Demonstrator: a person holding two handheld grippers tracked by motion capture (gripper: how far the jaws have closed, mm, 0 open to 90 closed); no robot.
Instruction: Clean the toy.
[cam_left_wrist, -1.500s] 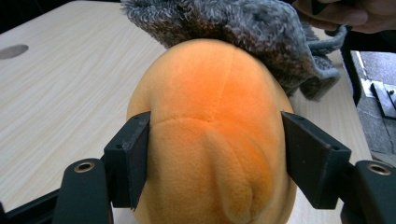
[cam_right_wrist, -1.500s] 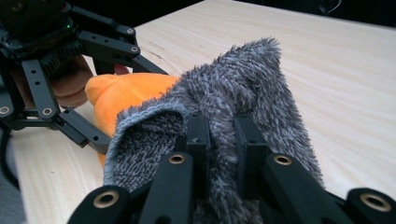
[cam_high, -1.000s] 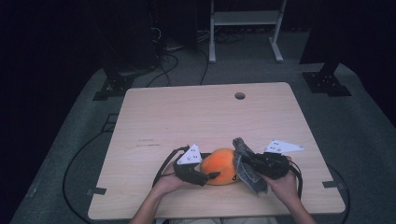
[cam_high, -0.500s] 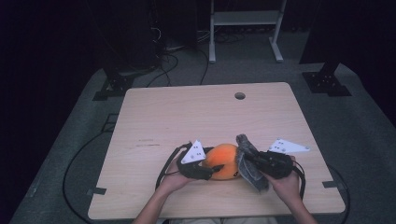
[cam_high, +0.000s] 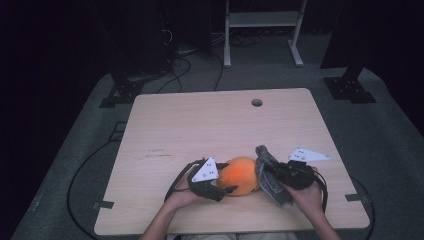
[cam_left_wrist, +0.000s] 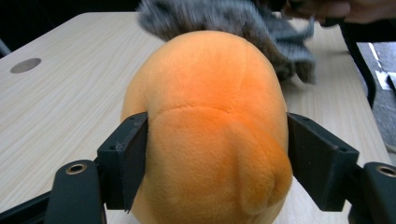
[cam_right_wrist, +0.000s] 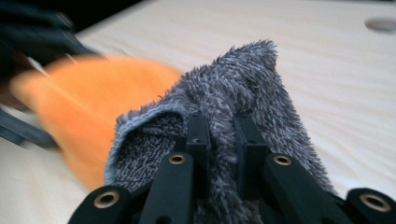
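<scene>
No readable text, label or number anywhere — none.

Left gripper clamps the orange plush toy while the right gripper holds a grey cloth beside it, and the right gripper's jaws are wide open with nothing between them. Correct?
Not quite. The right gripper is shut on the grey cloth: the right gripper view shows its jaws pinching a fold. The rest stands: the left gripper clamps the orange plush toy, and the cloth sits beside it.

Both forearms reach in low; left tongs (cam_high: 226, 189) stand spread wide and clamped, right tongs (cam_high: 263, 167) pinched nearly together, pointing toward each other.
</scene>
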